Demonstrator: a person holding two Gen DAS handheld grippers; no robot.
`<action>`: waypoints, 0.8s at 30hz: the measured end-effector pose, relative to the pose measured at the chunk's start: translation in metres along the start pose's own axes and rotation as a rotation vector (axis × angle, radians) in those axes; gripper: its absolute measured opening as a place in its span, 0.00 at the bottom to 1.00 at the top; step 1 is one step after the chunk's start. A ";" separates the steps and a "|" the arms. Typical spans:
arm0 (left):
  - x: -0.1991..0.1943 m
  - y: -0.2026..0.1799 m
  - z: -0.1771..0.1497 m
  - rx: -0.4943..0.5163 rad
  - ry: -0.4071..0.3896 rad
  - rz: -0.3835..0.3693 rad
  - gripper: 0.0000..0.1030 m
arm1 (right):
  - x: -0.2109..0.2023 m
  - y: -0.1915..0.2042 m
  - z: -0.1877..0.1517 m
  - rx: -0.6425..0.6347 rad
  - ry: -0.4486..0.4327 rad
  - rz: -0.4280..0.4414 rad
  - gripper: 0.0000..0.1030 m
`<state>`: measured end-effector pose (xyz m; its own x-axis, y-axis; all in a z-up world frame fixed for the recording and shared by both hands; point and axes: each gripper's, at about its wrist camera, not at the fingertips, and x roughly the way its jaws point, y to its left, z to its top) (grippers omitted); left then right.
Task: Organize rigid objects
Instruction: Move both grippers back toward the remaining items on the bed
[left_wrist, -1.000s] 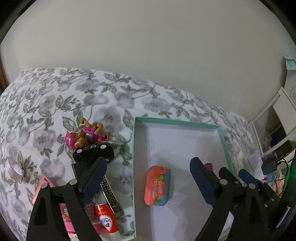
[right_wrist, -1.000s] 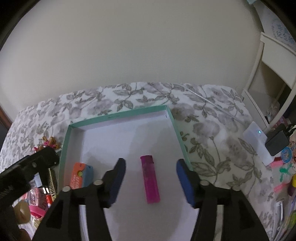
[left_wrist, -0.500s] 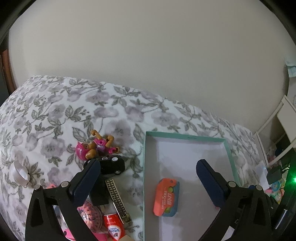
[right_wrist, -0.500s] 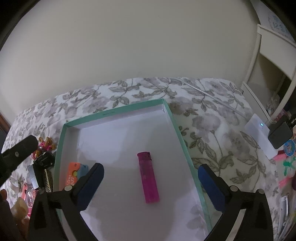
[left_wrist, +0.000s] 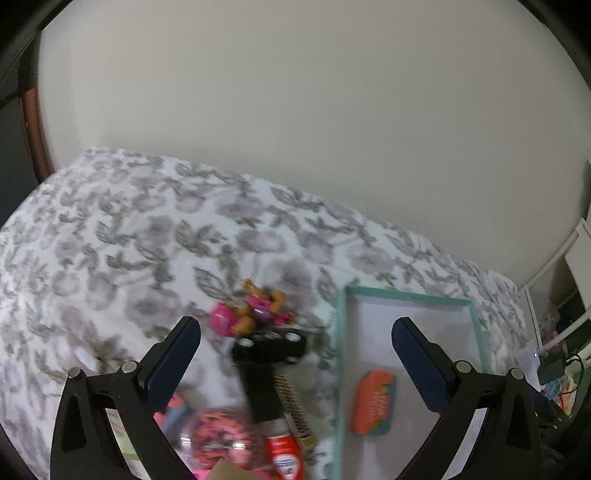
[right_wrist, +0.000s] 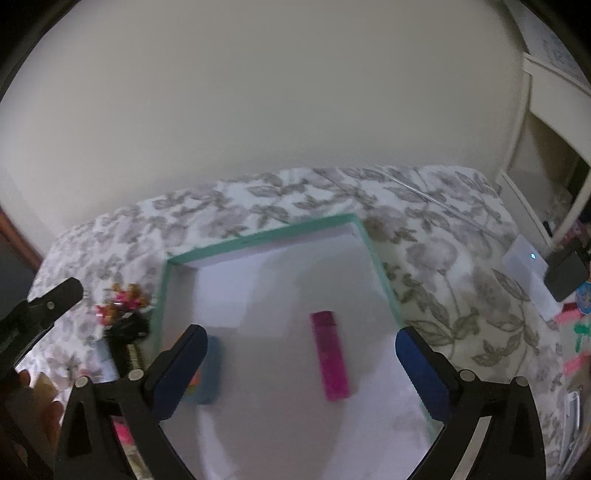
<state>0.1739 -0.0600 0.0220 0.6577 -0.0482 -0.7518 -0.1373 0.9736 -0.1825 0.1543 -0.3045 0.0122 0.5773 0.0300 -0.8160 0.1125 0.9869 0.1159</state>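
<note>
Left gripper (left_wrist: 295, 354): jaws spread wide, nothing held between them. Right gripper (right_wrist: 301, 363): jaws likewise spread wide and empty.

Nearest the left gripper, a blurred clutter is seen on the floral-patterned bed cover (left_wrist: 122, 240): a round pink-and-orange item (left_wrist: 221, 439), a red tube with white label (left_wrist: 284, 456), a patterned gold-and-black bar (left_wrist: 295, 413). Just beyond these a black toy car (left_wrist: 269, 349) is noted, with a pink-and-orange toy figure (left_wrist: 251, 314) touching its far side.

To the right of the clutter lies a shallow teal-rimmed white tray (right_wrist: 258, 240). Inside it, an orange-and-blue rectangular case (left_wrist: 373, 402) rests near the left wall; a magenta plastic lighter (right_wrist: 330, 356) lies well apart from it, toward the middle.

Farther right, on the cover, a white box with a lit dot (right_wrist: 528, 262) is seen.
</note>
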 end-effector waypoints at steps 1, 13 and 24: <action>-0.006 0.005 0.003 0.003 -0.014 0.010 1.00 | -0.003 0.006 0.001 -0.008 -0.005 0.021 1.00; -0.062 0.082 0.025 -0.043 -0.045 0.201 1.00 | -0.035 0.104 -0.011 -0.237 -0.020 0.171 1.00; -0.028 0.122 -0.022 -0.104 0.251 0.248 1.00 | -0.011 0.167 -0.059 -0.424 0.195 0.216 1.00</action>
<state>0.1222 0.0555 0.0065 0.3940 0.1206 -0.9112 -0.3530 0.9352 -0.0289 0.1191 -0.1308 0.0075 0.3847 0.2291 -0.8941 -0.3535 0.9314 0.0866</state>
